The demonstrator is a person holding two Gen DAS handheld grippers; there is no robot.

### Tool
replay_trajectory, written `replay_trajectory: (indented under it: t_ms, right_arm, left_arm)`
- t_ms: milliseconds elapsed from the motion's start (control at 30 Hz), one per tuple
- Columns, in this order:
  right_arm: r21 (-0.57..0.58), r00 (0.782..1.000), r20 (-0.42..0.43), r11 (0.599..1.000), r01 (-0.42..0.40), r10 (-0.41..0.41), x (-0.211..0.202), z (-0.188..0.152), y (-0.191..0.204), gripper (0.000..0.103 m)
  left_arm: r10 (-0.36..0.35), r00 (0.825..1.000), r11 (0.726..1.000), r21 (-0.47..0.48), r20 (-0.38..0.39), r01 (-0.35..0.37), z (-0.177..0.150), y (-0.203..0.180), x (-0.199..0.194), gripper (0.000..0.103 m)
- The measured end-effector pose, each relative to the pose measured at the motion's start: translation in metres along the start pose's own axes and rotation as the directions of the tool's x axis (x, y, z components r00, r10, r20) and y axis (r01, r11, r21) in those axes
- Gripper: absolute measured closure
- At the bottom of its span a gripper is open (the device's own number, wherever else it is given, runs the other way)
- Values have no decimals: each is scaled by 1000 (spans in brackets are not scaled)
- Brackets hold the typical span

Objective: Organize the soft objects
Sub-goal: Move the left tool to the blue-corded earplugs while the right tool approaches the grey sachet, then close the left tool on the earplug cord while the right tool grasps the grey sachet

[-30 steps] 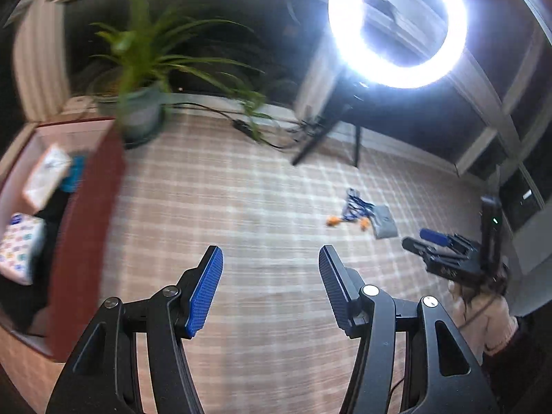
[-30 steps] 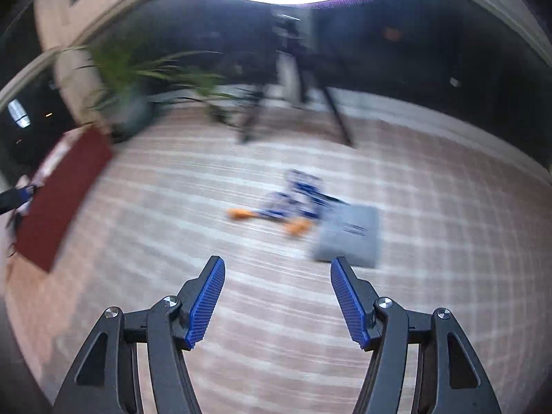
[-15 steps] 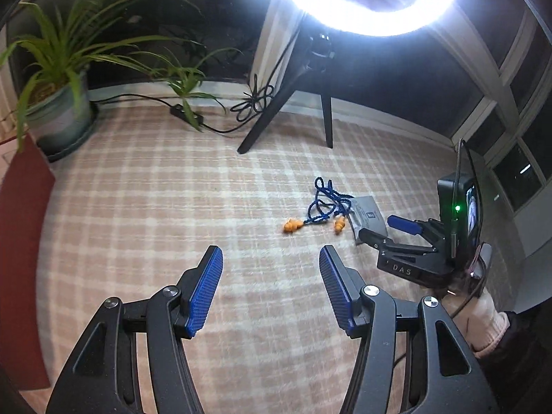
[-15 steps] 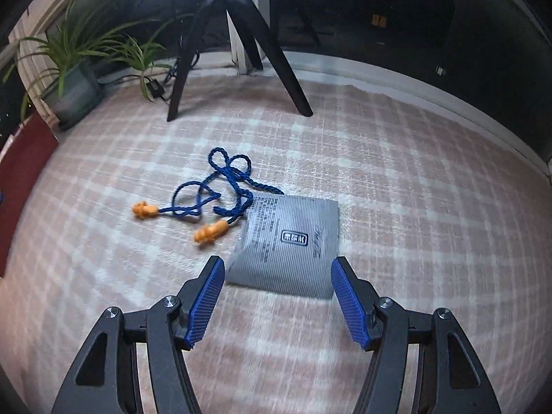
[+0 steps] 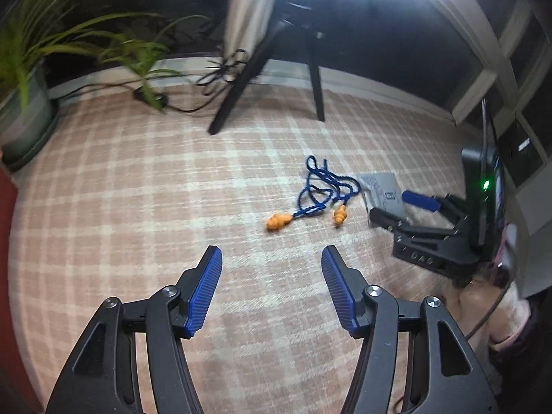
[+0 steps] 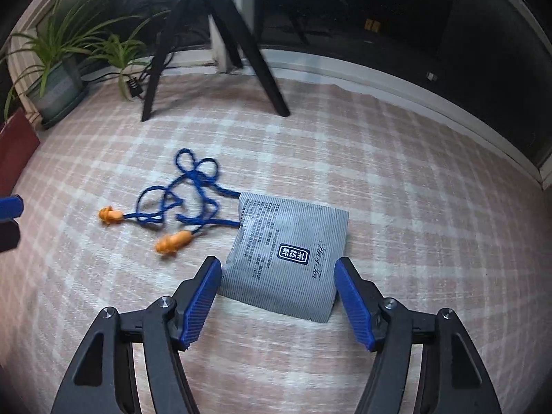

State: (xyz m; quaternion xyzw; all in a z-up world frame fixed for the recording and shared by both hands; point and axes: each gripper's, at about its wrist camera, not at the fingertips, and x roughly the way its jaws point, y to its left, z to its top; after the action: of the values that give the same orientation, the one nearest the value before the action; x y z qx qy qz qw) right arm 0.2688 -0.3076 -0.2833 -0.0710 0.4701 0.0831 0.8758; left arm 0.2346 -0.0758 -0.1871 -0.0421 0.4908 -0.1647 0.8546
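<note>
A grey striped pouch (image 6: 286,255) lies flat on the pink checked cloth; it also shows in the left wrist view (image 5: 383,191). Orange earplugs on a blue cord (image 6: 172,207) lie just left of it, the cord touching its edge; in the left wrist view the earplugs (image 5: 310,203) lie ahead. My right gripper (image 6: 277,269) is open, its fingers either side of the pouch's near end, and it shows in the left wrist view (image 5: 403,207). My left gripper (image 5: 272,262) is open and empty, short of the earplugs.
A black tripod (image 6: 214,41) stands at the back with a cable beside it. A potted plant (image 6: 58,79) sits back left. A dark red box edge (image 6: 15,148) is at the far left. A window ledge (image 6: 414,89) bounds the cloth behind.
Both grippers swung right and moved in toward the objects. The right gripper dropped until its fingers flank the pouch. The red box has nearly left the left view.
</note>
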Motion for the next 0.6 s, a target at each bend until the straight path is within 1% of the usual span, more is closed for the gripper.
replay_trajectory:
  t_ms: [100, 200, 300, 367, 433, 500, 533, 600]
  right_arm:
    - [11, 1000, -1, 1000, 4, -4, 0, -1, -14, 37]
    - [17, 1000, -10, 1000, 6, -6, 3, -4, -28, 36]
    - [41, 999, -11, 998, -46, 47, 4, -8, -44, 36]
    - [58, 997, -3, 995, -83, 83, 1, -11, -51, 33]
    - [71, 994, 11, 991, -110, 109, -3, -14, -53, 27]
    - [62, 993, 28, 992, -113, 112, -6, -16, -51, 24]
    - [45, 993, 34, 993, -113, 111, -6, -16, -48, 24]
    - [-7, 995, 29, 995, -99, 99, -5, -17, -39, 24]
  left_arm:
    - [5, 1000, 998, 66, -11, -4, 0, -17, 17, 37]
    - [3, 1000, 994, 110, -28, 1, 2, -33, 37, 37]
    - [3, 999, 992, 125, -36, 1, 6, -43, 53, 37]
    - [11, 999, 990, 140, -32, -6, 8, -49, 62, 37]
    - [16, 999, 988, 154, -36, -11, 9, -54, 70, 37]
    - [26, 999, 985, 172, -44, -18, 9, -59, 80, 34]
    - [35, 998, 984, 178, -44, -26, 8, -60, 83, 31]
    - [53, 998, 978, 202, -22, -47, 8, -65, 84, 30]
